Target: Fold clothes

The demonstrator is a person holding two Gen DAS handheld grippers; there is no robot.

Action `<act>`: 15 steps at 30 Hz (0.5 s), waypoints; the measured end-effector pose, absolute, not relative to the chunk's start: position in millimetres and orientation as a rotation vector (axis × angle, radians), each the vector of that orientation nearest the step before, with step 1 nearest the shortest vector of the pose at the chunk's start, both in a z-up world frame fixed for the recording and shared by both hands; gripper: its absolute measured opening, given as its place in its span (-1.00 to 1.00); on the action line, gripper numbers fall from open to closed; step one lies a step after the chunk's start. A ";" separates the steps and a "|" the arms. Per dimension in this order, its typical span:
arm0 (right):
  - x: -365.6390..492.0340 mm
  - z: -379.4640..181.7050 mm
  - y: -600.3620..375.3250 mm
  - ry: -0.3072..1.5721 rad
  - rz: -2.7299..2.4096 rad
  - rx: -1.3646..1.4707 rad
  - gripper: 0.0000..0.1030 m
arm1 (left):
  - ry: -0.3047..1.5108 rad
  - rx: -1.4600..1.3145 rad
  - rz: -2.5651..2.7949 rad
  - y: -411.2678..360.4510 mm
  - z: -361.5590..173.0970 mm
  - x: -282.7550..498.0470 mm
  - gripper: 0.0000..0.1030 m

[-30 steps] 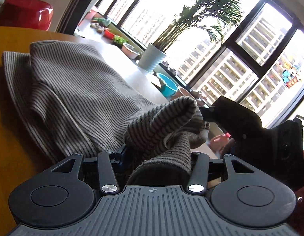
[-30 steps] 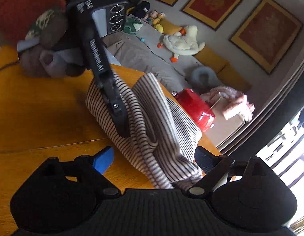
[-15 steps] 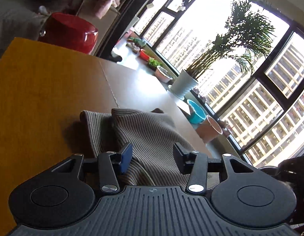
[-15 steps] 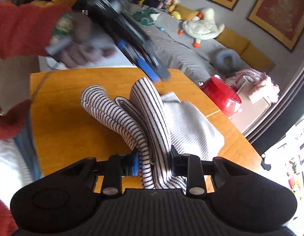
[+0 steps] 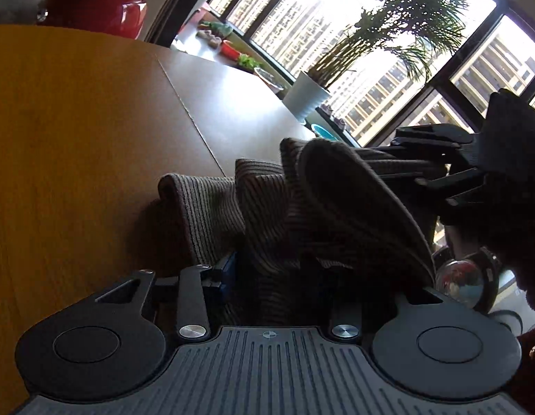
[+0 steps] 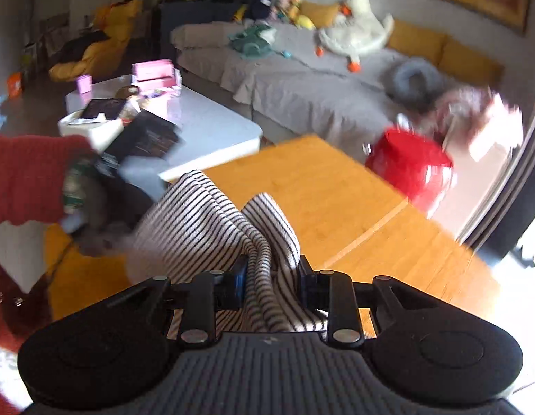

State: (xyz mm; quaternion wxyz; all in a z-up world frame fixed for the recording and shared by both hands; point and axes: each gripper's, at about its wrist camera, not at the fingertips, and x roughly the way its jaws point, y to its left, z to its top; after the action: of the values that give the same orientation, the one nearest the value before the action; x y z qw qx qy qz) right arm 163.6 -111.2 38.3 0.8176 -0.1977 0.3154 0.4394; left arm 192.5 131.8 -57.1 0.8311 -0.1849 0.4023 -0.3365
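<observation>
**Both hand-held grippers clamped on the striped garment above the tabletop**

We see the right hand-held gripper [image 6: 271, 282] closed on a bunched fold of the black-and-white striped knit garment [image 6: 212, 221], its blue-padded finger and its black finger pressing the cloth from either side. The garment rises from there toward the left, where it meets the blurred left hand-held gripper [image 6: 143, 138], held by a hand [image 6: 94, 221] in a red knit sleeve [image 6: 28, 176].

In the left wrist view, the left hand-held gripper [image 5: 284, 276] has the striped cloth [image 5: 267, 214] filling the space between its fingers, so it looks clamped on the garment, though the dark folds hide the right finger. The right hand-held gripper [image 5: 437, 169] grips the raised fold at far right and blocks part of the window.

The orange-brown wooden tabletop [image 6: 333, 190] lies beneath the garment. A glossy red pot [image 6: 411, 169] stands just past its far edge. Beyond are a grey sofa [image 6: 295, 86] with a white plush goose [image 6: 354, 31], and a white low table [image 6: 205, 128]. A potted palm in a white pot [image 5: 307, 98] stands by the window.
</observation>
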 end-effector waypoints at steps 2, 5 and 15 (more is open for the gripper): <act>183.2 11.1 -119.6 0.726 0.918 -0.357 -0.47 | 0.841 -0.398 -0.710 138.8 -52.2 188.3 -0.14; 200.8 -8.8 -132.4 0.752 0.924 -0.241 -0.44 | 0.787 -0.408 -0.730 155.1 -38.8 174.7 0.12; 186.7 0.0 -135.1 0.687 0.939 -0.244 -0.47 | 0.635 -0.384 -0.888 142.9 -17.1 140.0 0.90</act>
State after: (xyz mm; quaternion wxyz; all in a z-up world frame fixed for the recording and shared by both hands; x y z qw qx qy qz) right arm 186.7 -135.1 0.0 0.8285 -0.1148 0.3236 0.4423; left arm 139.9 142.9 -17.1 0.8372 -0.1815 0.3001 -0.4195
